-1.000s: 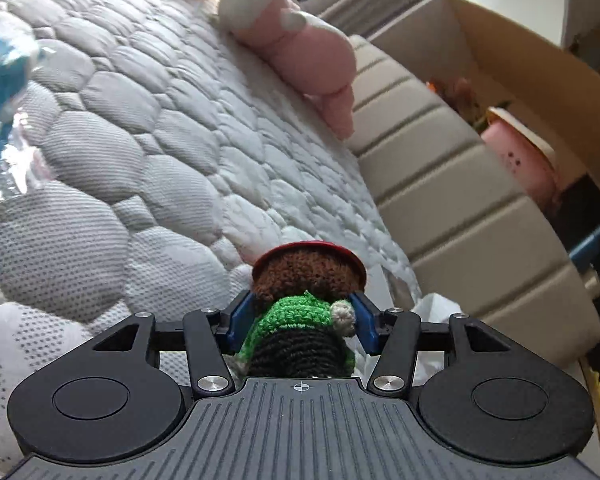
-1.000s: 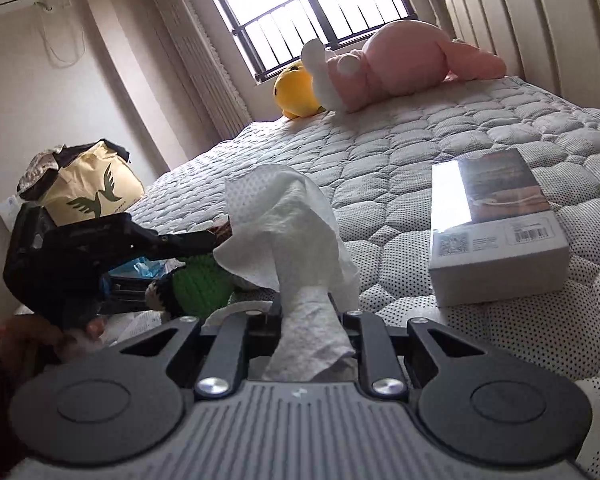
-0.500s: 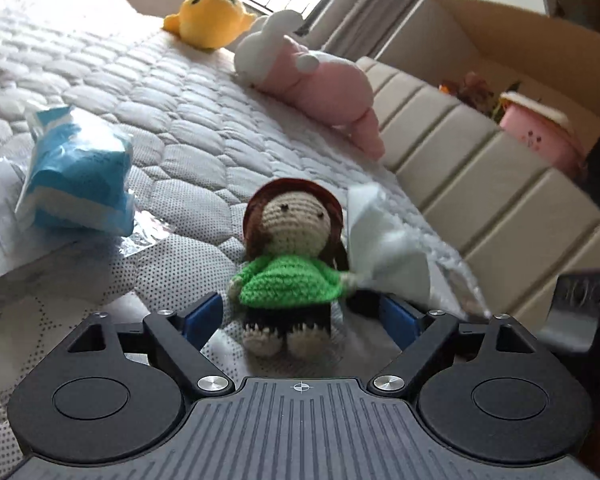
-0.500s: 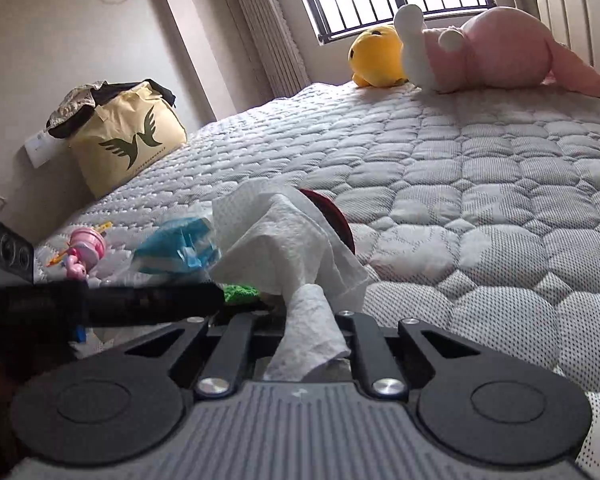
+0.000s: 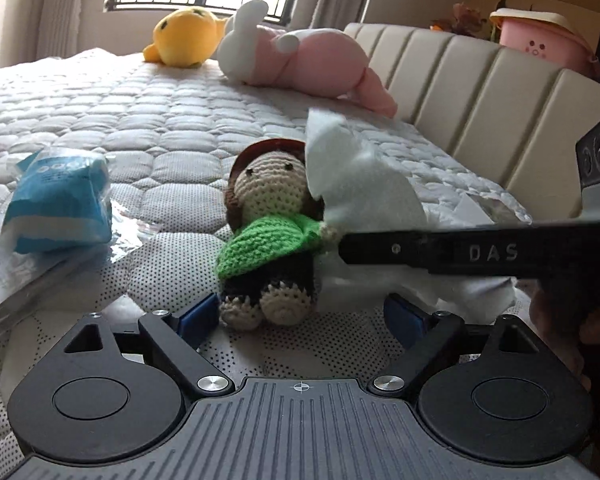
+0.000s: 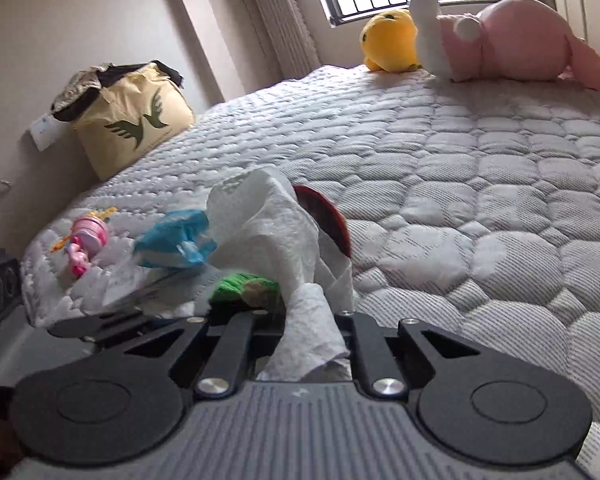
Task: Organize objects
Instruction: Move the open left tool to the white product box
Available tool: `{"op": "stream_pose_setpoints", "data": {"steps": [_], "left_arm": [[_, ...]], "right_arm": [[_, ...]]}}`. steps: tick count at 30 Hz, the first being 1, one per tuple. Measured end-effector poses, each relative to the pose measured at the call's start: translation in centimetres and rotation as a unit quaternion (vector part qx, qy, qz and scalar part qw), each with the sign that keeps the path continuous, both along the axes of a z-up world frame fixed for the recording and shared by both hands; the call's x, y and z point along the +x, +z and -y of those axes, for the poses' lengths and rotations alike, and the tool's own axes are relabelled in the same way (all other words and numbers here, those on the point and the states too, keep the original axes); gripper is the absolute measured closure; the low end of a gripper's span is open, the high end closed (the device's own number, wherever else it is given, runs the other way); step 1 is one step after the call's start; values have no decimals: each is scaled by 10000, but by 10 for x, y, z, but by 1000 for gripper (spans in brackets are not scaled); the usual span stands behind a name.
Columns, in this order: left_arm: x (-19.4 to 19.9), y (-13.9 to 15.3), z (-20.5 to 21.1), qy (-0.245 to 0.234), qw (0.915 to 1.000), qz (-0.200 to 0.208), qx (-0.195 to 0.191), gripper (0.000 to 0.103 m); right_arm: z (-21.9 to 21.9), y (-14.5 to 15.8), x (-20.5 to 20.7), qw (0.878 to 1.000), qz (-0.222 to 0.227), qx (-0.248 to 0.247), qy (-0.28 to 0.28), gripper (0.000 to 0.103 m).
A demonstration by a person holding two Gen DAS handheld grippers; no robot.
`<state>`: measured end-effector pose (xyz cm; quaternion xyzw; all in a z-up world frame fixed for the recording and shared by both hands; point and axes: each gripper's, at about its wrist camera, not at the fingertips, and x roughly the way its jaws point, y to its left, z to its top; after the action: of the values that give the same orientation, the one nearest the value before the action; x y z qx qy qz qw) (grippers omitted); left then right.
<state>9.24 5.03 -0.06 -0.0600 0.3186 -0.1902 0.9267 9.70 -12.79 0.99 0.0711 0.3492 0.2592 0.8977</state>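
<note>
A crocheted doll [image 5: 270, 236] in a green top and red hat sits upright on the quilted mattress [image 5: 148, 120], just ahead of my left gripper [image 5: 300, 316], whose blue pads stand apart around its feet without touching. My right gripper [image 6: 304, 320] is shut on a crumpled white tissue [image 6: 284, 248] pressed against the doll's right side. In the left wrist view the right gripper's black finger [image 5: 460, 252] reaches in from the right with the tissue [image 5: 360, 184]. From the right wrist only the doll's hat [image 6: 324, 220] and green sleeve [image 6: 236, 284] show.
A blue tissue pack [image 5: 60, 200] lies on clear plastic to the left. A yellow plush [image 5: 184, 36] and a pink plush [image 5: 308, 60] lie at the far end. The padded headboard [image 5: 480, 92] runs along the right. A pink toy [image 6: 86, 240] and a tan bag [image 6: 136, 116] sit further left.
My left gripper let go of the doll, set it upright on the mattress and drew back a little. The right gripper brought the tissue against the doll's side.
</note>
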Motion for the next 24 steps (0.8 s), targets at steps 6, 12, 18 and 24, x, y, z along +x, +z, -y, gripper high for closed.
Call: {"op": "stream_pose_setpoints", "data": {"steps": [6,12,18,24], "left_arm": [[-16,20,13,-140,9995,194,196,9],[-41,55,22,-601,9924,652,-848,2],[20,13,56,-1611,8989,-1346,-3846,1],[77,-43,121,-1399,8291,-2847,-4603,1]], "right_arm": [[34,-8,-17,9990,80,-160,-408,91],[101,19,-54,9922,606,143,-1084,92],[179,36,-81,9682,1189,177,-2196,91],[248,-5,-78,9542,618,269,-2916,91]]}}
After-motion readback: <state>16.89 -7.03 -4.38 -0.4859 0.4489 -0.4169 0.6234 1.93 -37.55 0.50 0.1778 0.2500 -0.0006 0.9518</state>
